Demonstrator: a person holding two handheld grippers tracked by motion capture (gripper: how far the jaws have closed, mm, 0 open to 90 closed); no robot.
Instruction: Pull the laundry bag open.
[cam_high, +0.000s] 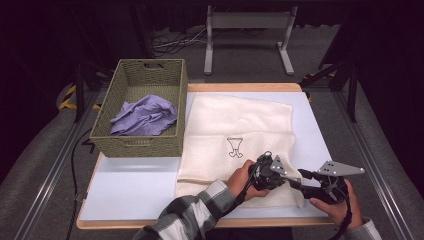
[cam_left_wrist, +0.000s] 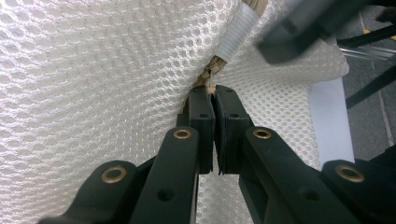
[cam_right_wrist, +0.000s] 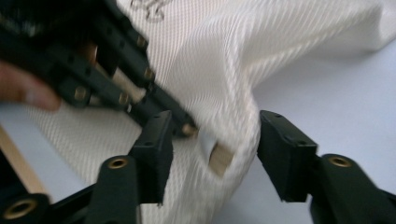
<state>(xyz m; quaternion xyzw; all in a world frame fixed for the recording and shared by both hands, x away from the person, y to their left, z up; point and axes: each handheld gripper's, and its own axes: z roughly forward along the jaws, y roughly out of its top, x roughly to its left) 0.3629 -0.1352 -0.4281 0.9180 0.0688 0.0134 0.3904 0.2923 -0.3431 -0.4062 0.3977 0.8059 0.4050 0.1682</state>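
From the high view, a cream cloth lies spread over the right half of the pale worktop, with a small dark drawing stitched near its middle. To its left stands a woven basket holding a crumpled purple cloth. Both hands sit at the near right corner of the cream cloth: the left hand-held gripper reaches across from a striped sleeve, and the right hand-held gripper meets it just beside, at the cloth's edge.

In the left gripper view, the left hand-held gripper has its jaws pressed together, pinching the cream cloth at a fold where a white tag and a bit of wood colour show.

In the right gripper view, the right hand-held gripper is spread wide, its jaws standing either side of the raised corner of the cream cloth, which hangs between them. The left hand-held gripper grips that same corner from the left, blurred.
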